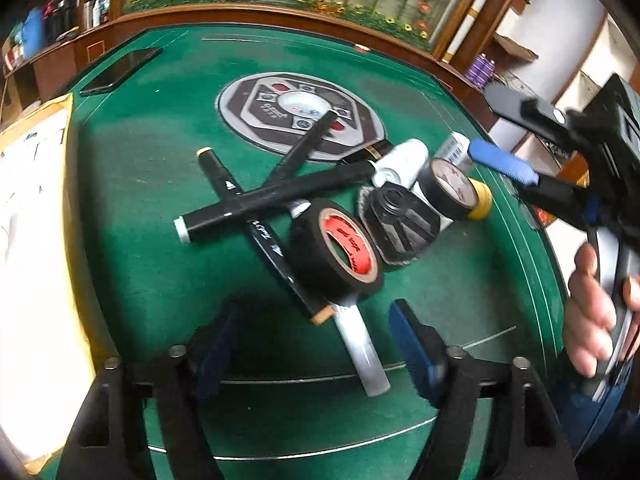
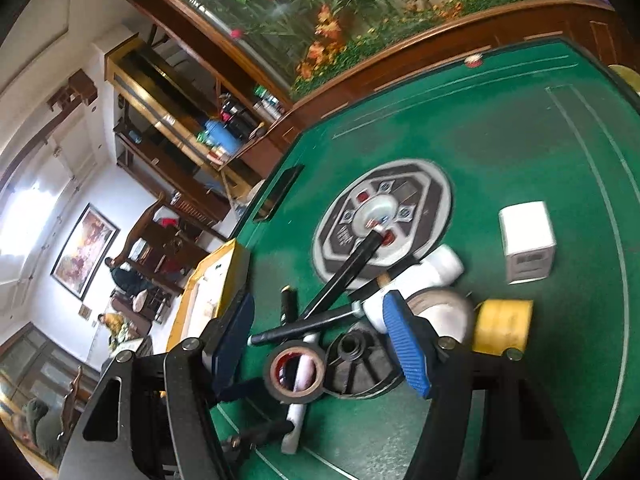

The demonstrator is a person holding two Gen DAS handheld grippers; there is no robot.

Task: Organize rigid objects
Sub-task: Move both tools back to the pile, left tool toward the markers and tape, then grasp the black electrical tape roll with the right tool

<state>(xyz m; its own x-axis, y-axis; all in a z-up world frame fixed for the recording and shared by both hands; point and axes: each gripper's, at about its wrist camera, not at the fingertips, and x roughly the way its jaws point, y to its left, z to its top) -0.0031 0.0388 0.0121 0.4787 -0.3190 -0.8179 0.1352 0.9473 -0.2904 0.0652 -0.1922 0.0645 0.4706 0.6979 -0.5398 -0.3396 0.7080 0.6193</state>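
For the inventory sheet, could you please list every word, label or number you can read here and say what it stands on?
Nothing reads with certainty.
Black tape roll: dark print on its red core, too blurred.
Second tape roll: red print on its white core, too small.
Black marker: white handwritten-style mark, unclear.
White tube: barcode, digits illegible.
Round table emblem: pale lettering, blurred.
White box: grey label, unreadable.

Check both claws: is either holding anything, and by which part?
Nothing is held. The left claw and right claw are both open above the pile, gripping none of it.
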